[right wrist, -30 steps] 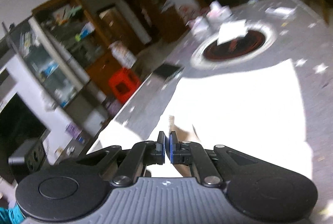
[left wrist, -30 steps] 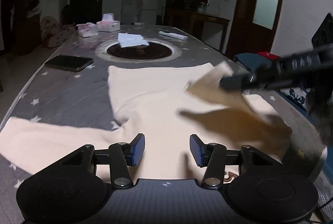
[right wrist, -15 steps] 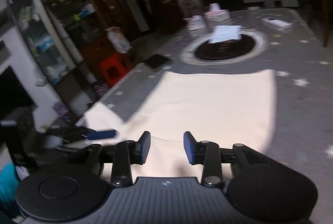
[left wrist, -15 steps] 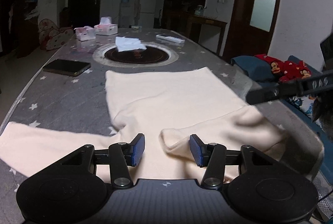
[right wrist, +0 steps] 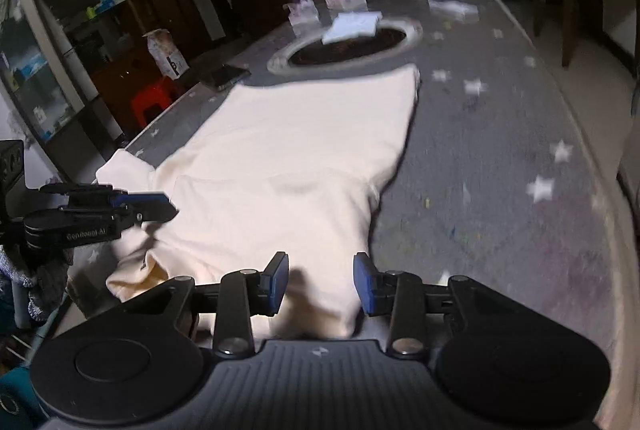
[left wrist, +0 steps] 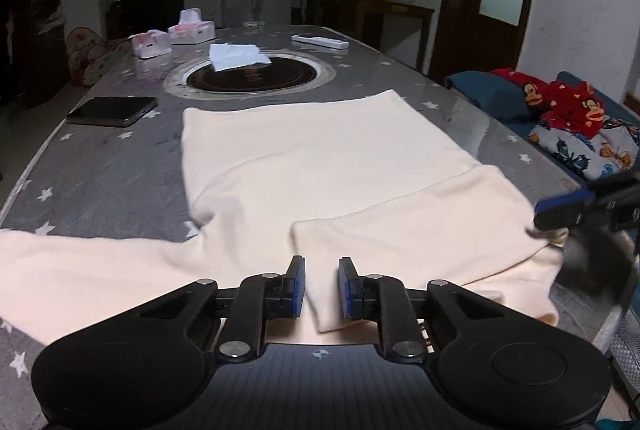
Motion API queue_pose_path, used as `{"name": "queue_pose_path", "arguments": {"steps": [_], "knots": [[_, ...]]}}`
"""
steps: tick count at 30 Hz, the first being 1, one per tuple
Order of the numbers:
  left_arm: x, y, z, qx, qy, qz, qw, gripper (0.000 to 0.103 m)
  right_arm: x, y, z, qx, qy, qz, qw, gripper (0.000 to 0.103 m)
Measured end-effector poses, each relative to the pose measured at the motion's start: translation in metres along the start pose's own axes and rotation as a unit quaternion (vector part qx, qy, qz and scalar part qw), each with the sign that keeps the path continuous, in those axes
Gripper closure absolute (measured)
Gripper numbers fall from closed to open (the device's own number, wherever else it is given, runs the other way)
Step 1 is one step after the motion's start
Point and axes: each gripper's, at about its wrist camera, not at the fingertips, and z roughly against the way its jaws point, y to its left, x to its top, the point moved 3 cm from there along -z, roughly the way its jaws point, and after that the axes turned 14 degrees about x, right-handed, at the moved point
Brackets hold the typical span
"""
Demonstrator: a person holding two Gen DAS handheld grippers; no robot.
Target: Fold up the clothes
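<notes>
garment [left wrist: 320, 166], cream and long-sleeved, lies flat on the grey star-patterned desk [left wrist: 104, 174], hem toward the round inset hob. right sleeve [left wrist: 420, 230] is already laid across the chest, its cuff ending just ahead of the left gripper; left sleeve [left wrist: 80, 262] is spread out sideways toward the desk edge, not yet folded. by judgement the step in hand is the fold of this remaining sleeve: it is best pinched near the cuff, lifted only enough to clear the body, carried across to lie parallel with the first sleeve, and released once the cloth is flat, so that no crease is trapped at the shoulder.

left gripper [left wrist: 321, 288] hovers low over the collar end, pointing along the length of the garment, jaws parted and holding nothing. right gripper [right wrist: 320, 282] sits at the right shoulder corner, angled across the cloth, jaws wide apart and empty; in the left view one of its blue pads [left wrist: 560, 208] stands just beside the folded shoulder. phone [left wrist: 112, 111] and tissue boxes [left wrist: 176, 36] lie well apart from the garment.
</notes>
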Motion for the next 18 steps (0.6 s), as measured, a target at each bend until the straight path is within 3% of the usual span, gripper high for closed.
{"name": "queue_pose_path", "arguments": {"steps": [6,13,18], "knots": [[0.001,0.002,0.000,0.005,-0.002,0.005,1.0000,0.083,0.027,0.003,-0.018,0.013,-0.023,0.028,0.999,0.068],[-0.002,0.011,0.005,0.018,-0.004,0.010,0.9998,0.080,0.028,-0.005,-0.040,0.003,-0.012,0.025,1.000,0.067],[-0.005,0.042,0.013,0.060,-0.010,0.056,0.9966,0.080,0.028,0.009,-0.037,0.005,-0.011,0.046,0.999,0.060]]}}
